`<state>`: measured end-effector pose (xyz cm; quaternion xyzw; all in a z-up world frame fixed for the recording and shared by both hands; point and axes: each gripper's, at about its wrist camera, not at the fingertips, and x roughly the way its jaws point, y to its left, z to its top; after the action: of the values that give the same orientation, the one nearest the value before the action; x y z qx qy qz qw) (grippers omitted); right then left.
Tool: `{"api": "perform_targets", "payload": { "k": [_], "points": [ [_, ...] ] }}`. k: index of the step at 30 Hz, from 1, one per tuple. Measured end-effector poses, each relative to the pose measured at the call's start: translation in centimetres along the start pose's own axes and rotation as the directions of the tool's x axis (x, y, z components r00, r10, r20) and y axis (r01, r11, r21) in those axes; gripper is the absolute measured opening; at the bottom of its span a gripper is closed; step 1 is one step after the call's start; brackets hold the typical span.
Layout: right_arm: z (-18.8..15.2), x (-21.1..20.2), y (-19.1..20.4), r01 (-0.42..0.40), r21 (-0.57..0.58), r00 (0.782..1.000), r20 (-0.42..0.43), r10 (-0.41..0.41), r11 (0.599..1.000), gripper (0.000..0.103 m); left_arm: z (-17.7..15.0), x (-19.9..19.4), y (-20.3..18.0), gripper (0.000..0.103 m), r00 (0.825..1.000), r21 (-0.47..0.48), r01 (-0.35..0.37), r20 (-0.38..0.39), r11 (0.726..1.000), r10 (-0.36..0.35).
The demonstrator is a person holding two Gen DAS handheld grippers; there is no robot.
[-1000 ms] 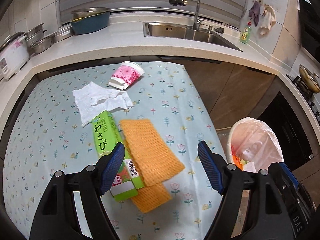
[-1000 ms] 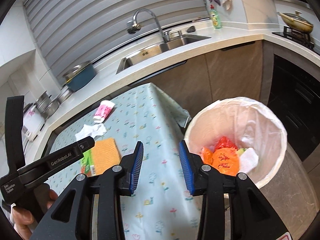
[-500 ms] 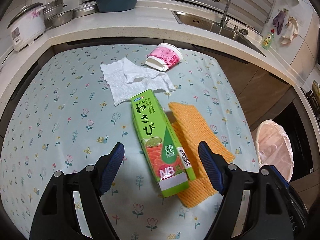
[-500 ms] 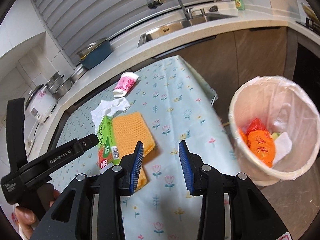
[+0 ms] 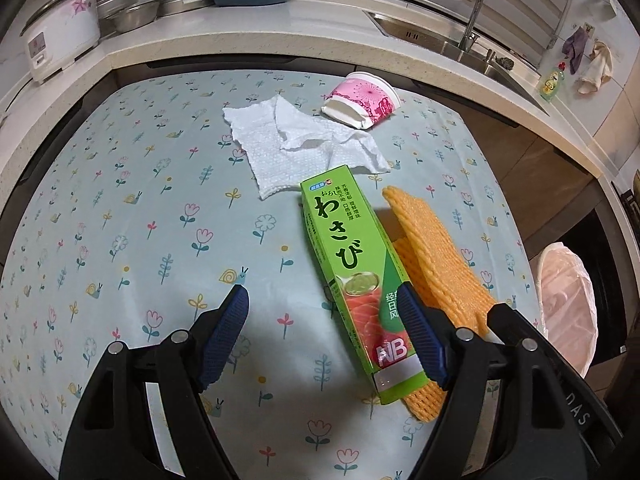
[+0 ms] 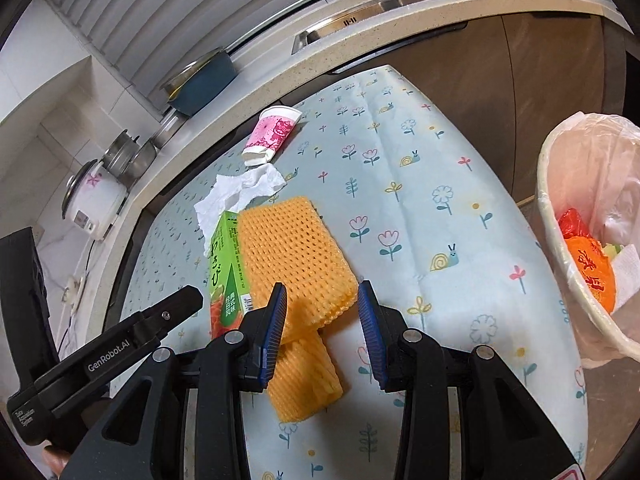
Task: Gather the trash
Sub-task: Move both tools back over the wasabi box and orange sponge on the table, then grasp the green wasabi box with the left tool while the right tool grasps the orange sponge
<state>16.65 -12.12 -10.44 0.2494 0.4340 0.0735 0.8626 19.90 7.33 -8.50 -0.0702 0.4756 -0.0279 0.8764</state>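
A green wasabi box (image 5: 348,264) lies on the flowered tablecloth (image 5: 140,208), partly on top of an orange foam net (image 5: 440,280). My left gripper (image 5: 324,320) hovers open over the box's near end, and its right finger (image 5: 420,340) covers the box's edge. My right gripper (image 6: 323,320) is open above the near part of the orange foam net (image 6: 296,256), not pressing it. Beyond these lie a white paper towel (image 5: 300,144) and a tipped pink paper cup (image 5: 362,100). The green box (image 6: 226,264) lies left of the net.
A lined trash bin (image 6: 588,240) holding orange and white waste stands off the table's right edge. Behind the table runs a counter (image 5: 320,40) with a rice cooker (image 5: 60,36), metal bowls, a blue pot and a sink (image 5: 424,32). The left gripper's body (image 6: 120,344) shows at lower left.
Both grippers came down and swung left, away from the bin. The left now sits over the green box, the right over the orange net. Neither jaw gap changed.
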Motion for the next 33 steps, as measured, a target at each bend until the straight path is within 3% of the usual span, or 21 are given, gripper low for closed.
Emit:
{"api": "perform_targets", "payload": {
  "k": [5, 7, 14, 22, 23, 26, 30, 33],
  "points": [
    [0.0, 0.9, 0.7, -0.009, -0.024, 1.0, -0.012, 0.009, 1.0, 0.024, 0.0, 0.5, 0.4, 0.073, 1.0, -0.005, 0.005, -0.009, 1.0, -0.005],
    [0.0, 0.9, 0.8, 0.002, -0.035, 1.0, -0.013, -0.002, 0.999, 0.024, 0.0, 0.4, 0.4, 0.073, 1.0, -0.007, 0.012, -0.01, 1.0, -0.012],
    [0.2, 0.3, -0.2, 0.005, -0.003, 1.0, -0.003, -0.005, 1.0, 0.041, -0.6, 0.4, -0.9, 0.073, 0.999, 0.025, 0.03, -0.019, 0.999, -0.03],
    [0.2, 2.4, -0.5, -0.069, 0.052, 0.996, -0.059, 0.072, 0.996, 0.041, -0.7, 1.1, -0.2, 0.072, 0.999, 0.015, 0.02, -0.031, 1.0, -0.019],
    [0.2, 2.7, -0.4, -0.077, 0.053, 0.995, -0.061, 0.08, 0.996, 0.04, -0.7, 1.1, 0.0, 0.072, 0.999, 0.014, 0.016, -0.032, 1.0, -0.016],
    [0.3, 3.2, 0.2, -0.096, 0.038, 0.993, -0.064, 0.098, 0.995, 0.013, -0.7, 1.2, 0.4, 0.072, 0.999, 0.008, 0.017, -0.034, 1.0, -0.017],
    [0.6, 2.3, 0.4, -0.082, 0.023, 0.997, -0.013, 0.082, 0.996, 0.01, -0.6, 1.1, 0.0, 0.074, 0.999, 0.013, 0.025, -0.034, 1.0, -0.024],
    [0.9, 0.8, -0.3, -0.036, 0.017, 0.998, 0.044, 0.036, 0.999, 0.01, -0.6, 1.2, -0.9, 0.084, 0.999, 0.017, 0.028, -0.032, 0.999, -0.028]
  ]
}}
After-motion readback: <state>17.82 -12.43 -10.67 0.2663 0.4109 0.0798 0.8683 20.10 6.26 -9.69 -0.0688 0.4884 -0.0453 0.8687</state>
